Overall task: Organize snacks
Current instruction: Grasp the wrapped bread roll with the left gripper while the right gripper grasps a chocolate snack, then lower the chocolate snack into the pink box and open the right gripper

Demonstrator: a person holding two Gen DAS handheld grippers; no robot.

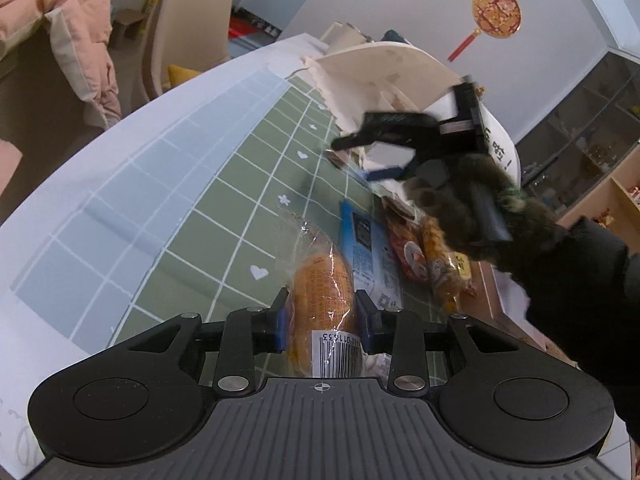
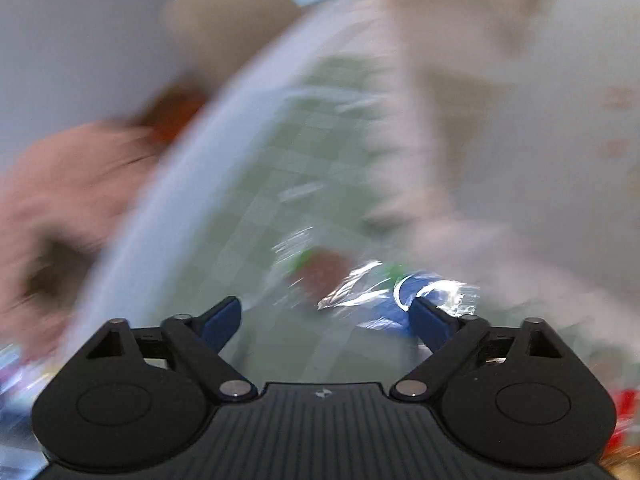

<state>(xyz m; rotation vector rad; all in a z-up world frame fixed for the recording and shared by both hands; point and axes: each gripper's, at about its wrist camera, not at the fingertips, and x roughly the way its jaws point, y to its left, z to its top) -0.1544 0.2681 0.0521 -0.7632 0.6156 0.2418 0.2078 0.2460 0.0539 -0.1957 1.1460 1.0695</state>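
My left gripper [image 1: 322,322] is shut on a bread roll in clear wrap [image 1: 323,280] with a barcode label, held above the green checked cloth [image 1: 240,208]. Beyond it lie a blue packet [image 1: 366,248] and orange-red snack packs [image 1: 424,256]. The right gripper [image 1: 354,158] hovers over these, borne by a hand in a furry glove [image 1: 472,216], its fingers apart. The right wrist view is heavily blurred: my right gripper [image 2: 326,320] stands open with nothing pressed between its pads, above shiny blue and red wrappers [image 2: 360,284].
A white basket-like container [image 1: 400,68] with pale cloth stands at the far side of the table. A beige chair [image 1: 188,28] and a pink jacket [image 1: 72,12] are beyond the table's left edge. Shelves [image 1: 600,152] fill the right.
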